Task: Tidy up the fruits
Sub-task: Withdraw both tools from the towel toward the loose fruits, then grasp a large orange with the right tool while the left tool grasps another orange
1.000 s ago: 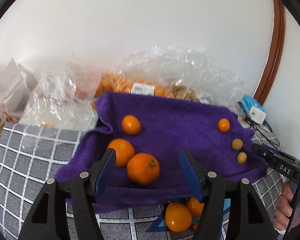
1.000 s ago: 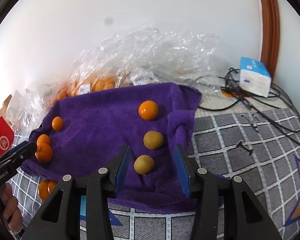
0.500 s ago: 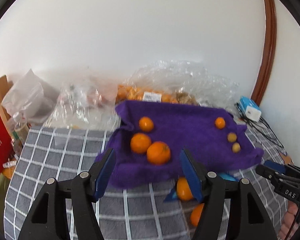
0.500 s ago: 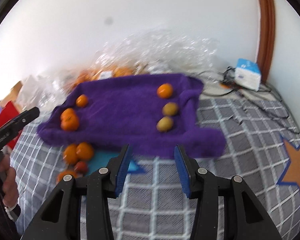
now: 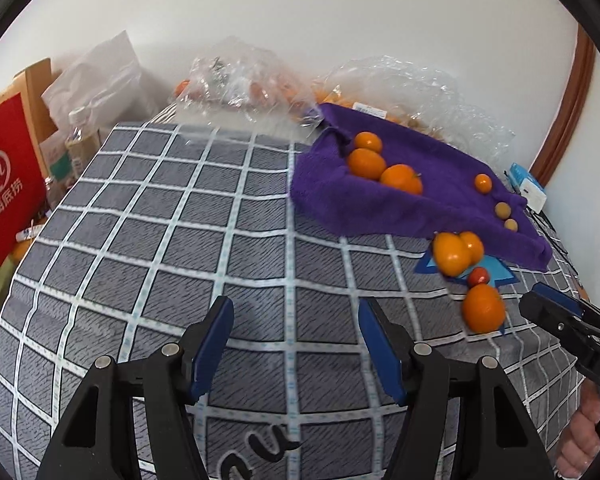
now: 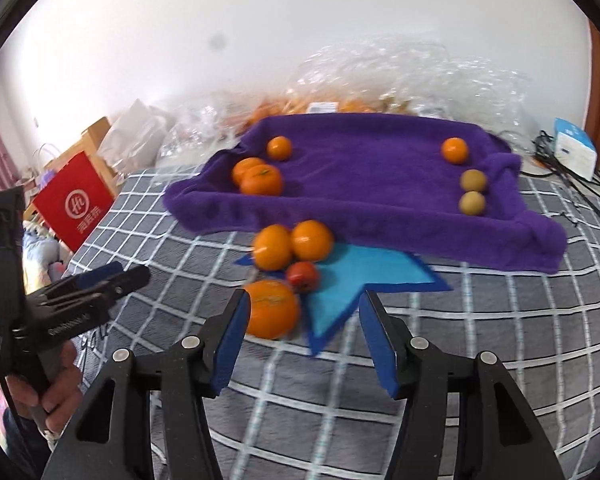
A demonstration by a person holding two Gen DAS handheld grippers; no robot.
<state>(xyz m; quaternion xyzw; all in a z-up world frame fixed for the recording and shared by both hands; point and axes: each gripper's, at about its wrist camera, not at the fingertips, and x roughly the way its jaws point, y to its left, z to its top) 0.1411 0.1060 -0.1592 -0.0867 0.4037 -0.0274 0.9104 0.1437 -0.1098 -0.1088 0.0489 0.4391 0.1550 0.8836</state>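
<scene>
A purple towel (image 6: 364, 176) lies on the checked grey cloth (image 5: 180, 216). On it sit three oranges (image 6: 260, 178) at the left, and a small orange (image 6: 455, 150) with two yellow-brown fruits (image 6: 473, 191) at the right. In front of the towel lie three loose oranges (image 6: 274, 247) and a small red fruit (image 6: 303, 276), partly on a blue star patch (image 6: 360, 276). My right gripper (image 6: 302, 332) is open and empty just before the nearest orange (image 6: 271, 309). My left gripper (image 5: 296, 340) is open and empty over bare cloth, left of the loose fruit (image 5: 482, 307).
Clear plastic bags of fruit (image 6: 400, 76) lie behind the towel against the white wall. A red paper bag (image 5: 4, 176) and bottles stand off the left edge. A white-blue box (image 6: 574, 152) with black cables sits at the far right.
Both grippers have drawn back from the towel toward the near side. The left one has swung left over bare cloth. Both stay open and empty.
</scene>
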